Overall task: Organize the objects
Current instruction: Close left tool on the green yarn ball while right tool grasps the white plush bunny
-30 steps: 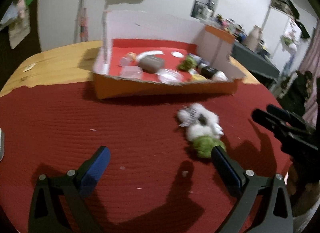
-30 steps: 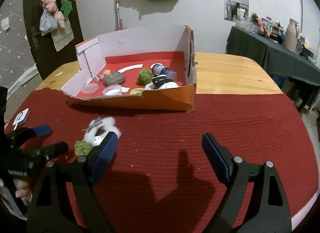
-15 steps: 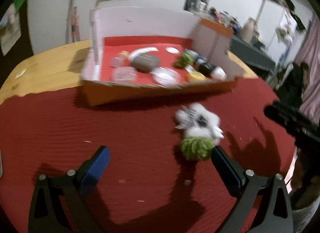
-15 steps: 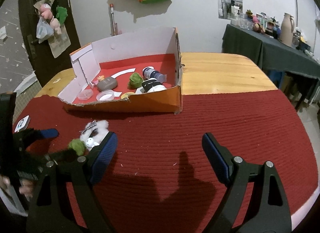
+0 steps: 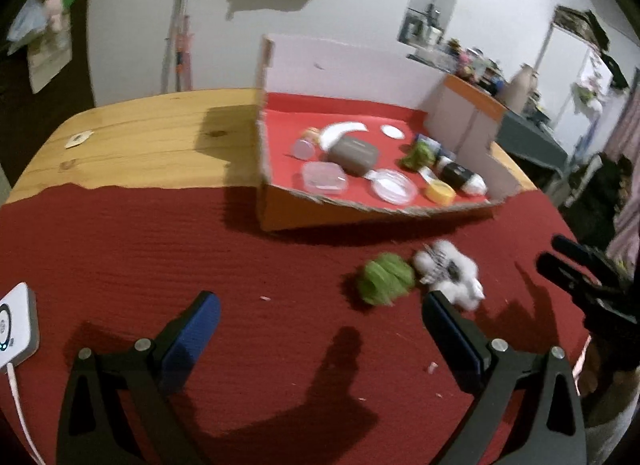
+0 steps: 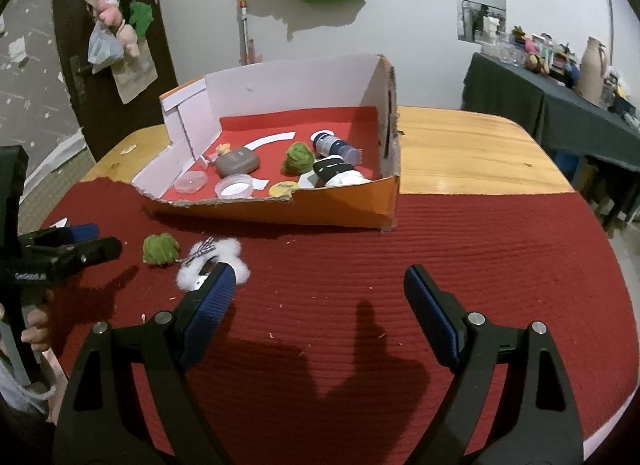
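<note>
Wooden surface (image 6: 472, 145), half under a red cloth (image 6: 460, 249). Torn cardboard box (image 6: 360, 209) at the cloth's far edge, already holding a grey case (image 6: 237, 161), lids, bottles and a green tuft. Just in front of the box, loose on the cloth: white fluffy toy (image 5: 448, 269) touching green pompom (image 5: 384, 277). Left gripper (image 5: 320, 325) released, empty, near the pompom. Right gripper (image 6: 318, 297) likewise spread wide, holding nothing, one pad beside the toy. Step in hand, seemingly: reaching for those two strays. Next: closing on one, then lifting over the box's torn front.
</note>
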